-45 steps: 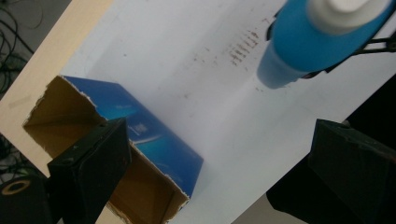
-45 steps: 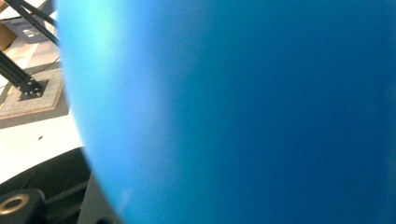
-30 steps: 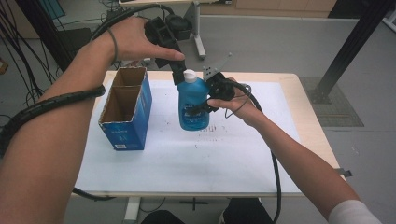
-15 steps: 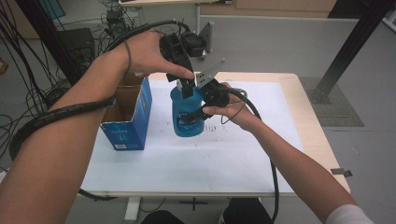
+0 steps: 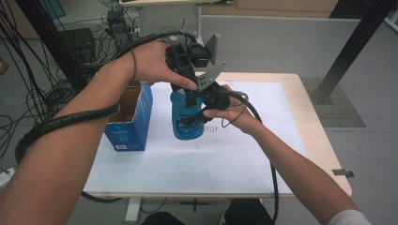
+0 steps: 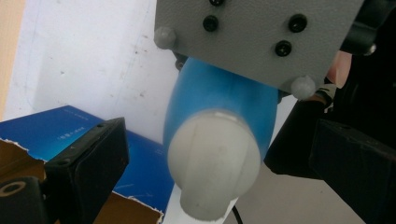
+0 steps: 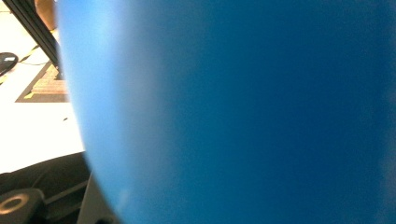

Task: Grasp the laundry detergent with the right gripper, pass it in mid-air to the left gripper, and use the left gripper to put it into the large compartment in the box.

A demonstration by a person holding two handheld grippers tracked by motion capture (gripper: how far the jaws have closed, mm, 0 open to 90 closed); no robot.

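Bottle (image 5: 187,123): standing on the surface (image 5: 244,159) beside the box (image 5: 127,123).
Right gripper (image 5: 199,112): our fingers are gripping its body.
Left gripper (image 6: 219,158): fingers are standing open around the cap (image 6: 212,163).
Left: closing on the cap, opening it.

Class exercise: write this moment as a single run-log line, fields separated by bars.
right hand-held gripper: shut on blue bottle | left hand-held gripper: open, jaws either side of white cap | blue box: open, beside bottle
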